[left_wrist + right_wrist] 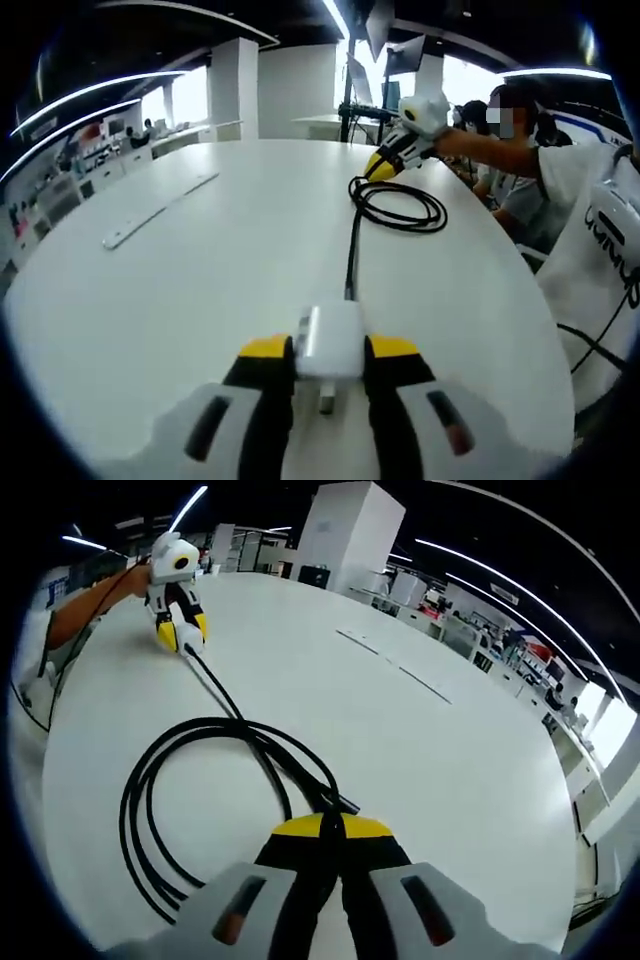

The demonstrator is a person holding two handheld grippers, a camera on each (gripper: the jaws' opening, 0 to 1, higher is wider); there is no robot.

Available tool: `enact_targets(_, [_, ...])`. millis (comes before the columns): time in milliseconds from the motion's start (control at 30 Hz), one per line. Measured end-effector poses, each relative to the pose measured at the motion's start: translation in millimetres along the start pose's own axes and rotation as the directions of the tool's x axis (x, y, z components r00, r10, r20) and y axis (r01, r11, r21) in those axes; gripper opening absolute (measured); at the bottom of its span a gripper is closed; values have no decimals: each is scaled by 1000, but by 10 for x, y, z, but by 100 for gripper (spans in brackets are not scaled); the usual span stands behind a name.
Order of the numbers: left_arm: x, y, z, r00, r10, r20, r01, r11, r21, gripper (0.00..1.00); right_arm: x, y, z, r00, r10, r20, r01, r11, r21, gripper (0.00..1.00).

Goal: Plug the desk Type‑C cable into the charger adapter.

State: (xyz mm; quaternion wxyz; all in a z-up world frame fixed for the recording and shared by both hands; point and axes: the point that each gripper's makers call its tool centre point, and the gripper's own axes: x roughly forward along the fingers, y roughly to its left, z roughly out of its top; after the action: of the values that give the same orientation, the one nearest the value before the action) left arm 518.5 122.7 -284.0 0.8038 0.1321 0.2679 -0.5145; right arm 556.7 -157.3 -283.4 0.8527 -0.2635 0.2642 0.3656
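Your left gripper (330, 365) is clamped on the white charger adapter (330, 340), low over the white table (200, 300), so its port faces the black cable (352, 240) that already meets it. Farther off, your right gripper (333, 832) pinches the cable beside its coil (200, 800), probably to steady the loose length.

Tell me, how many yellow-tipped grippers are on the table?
2. The left gripper clamps the white charger near the table edge. The right gripper pinches the black cable by its coil, farther along the table.
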Motion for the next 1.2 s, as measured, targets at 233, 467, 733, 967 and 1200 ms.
enact_targets(233, [30, 115, 43, 1000, 13, 6, -13, 1000, 7, 26, 82, -123, 54, 1000, -26, 0, 26, 1000, -7, 2])
enact_targets(467, [67, 243, 90, 999, 28, 23, -28, 1000, 1, 26, 165, -210, 101, 999, -52, 2, 52, 999, -13, 2])
enact_targets(733, [114, 369, 130, 999, 40, 30, -40, 999, 0, 26, 295, -283, 163, 997, -74, 2, 74, 997, -15, 2])
enact_targets(967, [152, 544, 173, 998, 44, 33, -44, 999, 1, 26, 426, -428, 236, 996, -89, -6, 89, 996, -23, 2])
enact_targets(1200, [196, 675, 213, 998, 50, 28, -50, 999, 2, 26, 489, -506, 265, 995, -102, -14, 102, 994, -36, 2])
